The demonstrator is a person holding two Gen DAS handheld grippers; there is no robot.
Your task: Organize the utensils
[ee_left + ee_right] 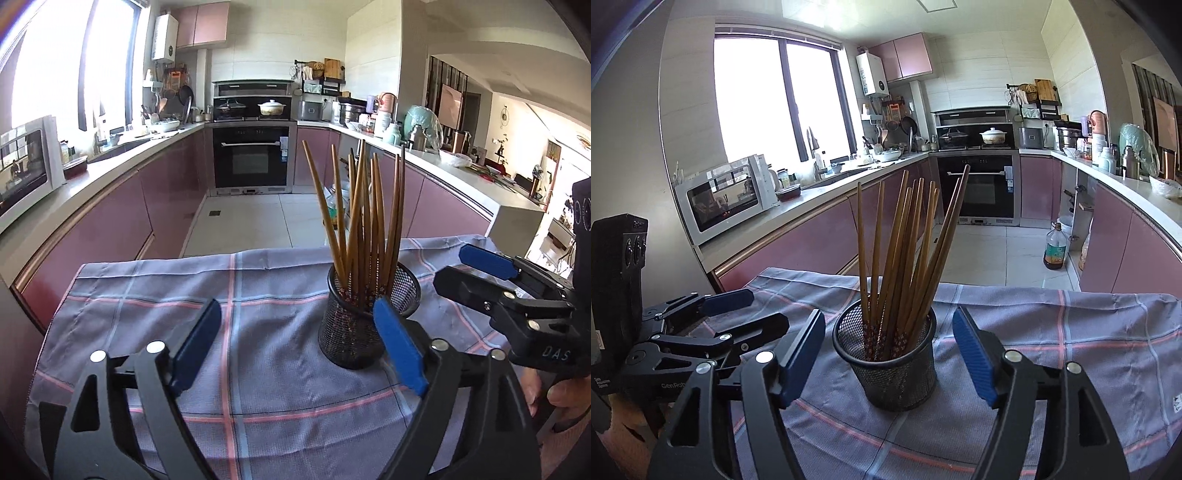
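A black mesh cup (886, 363) stands upright on the checked cloth (1071, 332) that covers the worktop. A bunch of brown chopsticks (901, 258) stands in it, patterned ends down in the cup, long axes near upright and fanning outward towards the top, the plain ends pointing up. The left claw (299, 347) has its blue pads (400, 347) spread wide with nothing between them; the cup sits just beyond its right pad. The right claw (888, 358) is likewise wide apart and grips nothing, the cup showing between its pads, apart from both.
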